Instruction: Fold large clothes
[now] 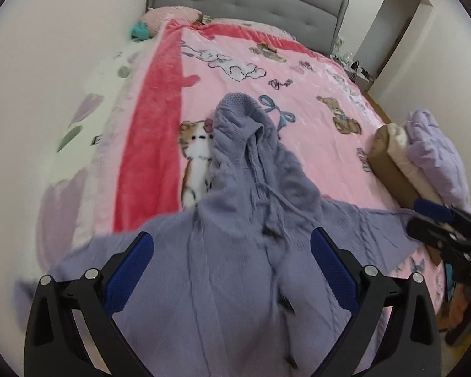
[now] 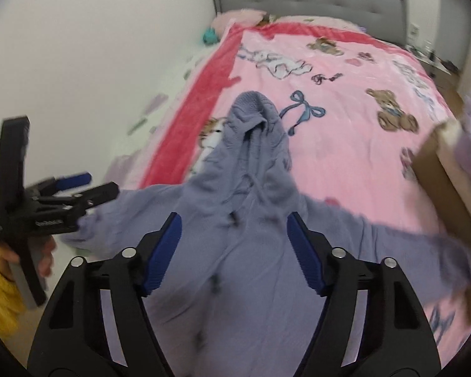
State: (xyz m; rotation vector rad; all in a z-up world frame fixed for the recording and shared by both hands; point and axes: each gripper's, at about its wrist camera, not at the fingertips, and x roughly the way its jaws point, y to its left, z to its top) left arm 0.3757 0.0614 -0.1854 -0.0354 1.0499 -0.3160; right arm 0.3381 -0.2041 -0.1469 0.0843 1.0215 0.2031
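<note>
Left wrist view: the left tool [image 1: 232, 257] hangs over a lavender knit hoodie [image 1: 245, 220] with its blue-padded fingers [image 1: 132, 270] spread wide, holding nothing. The hoodie lies flat on the pink cartoon blanket [image 1: 314, 100] that covers the bed, hood pointing toward the grey tufted headboard [image 1: 248, 0], sleeves stretched out to either side, drawstrings trailing down the chest. At the right edge the right tool [image 1: 439, 220] sits by the end of one sleeve; whether it grips the cloth cannot be told from here. Beyond it a cardboard box [image 1: 392, 166] holds pale folded clothes [image 1: 430, 144].

Right wrist view: the right tool [image 2: 234, 251] also stands wide apart above the hoodie's [image 2: 251, 235] chest, empty. To the left, a hand in a yellow sleeve [image 2: 0, 286] holds the left tool [image 2: 100, 185], its fingers parted just beside the sleeve end. The box [image 2: 449, 188] shows blurred at the right, on the blanket [image 2: 345, 132].
</note>
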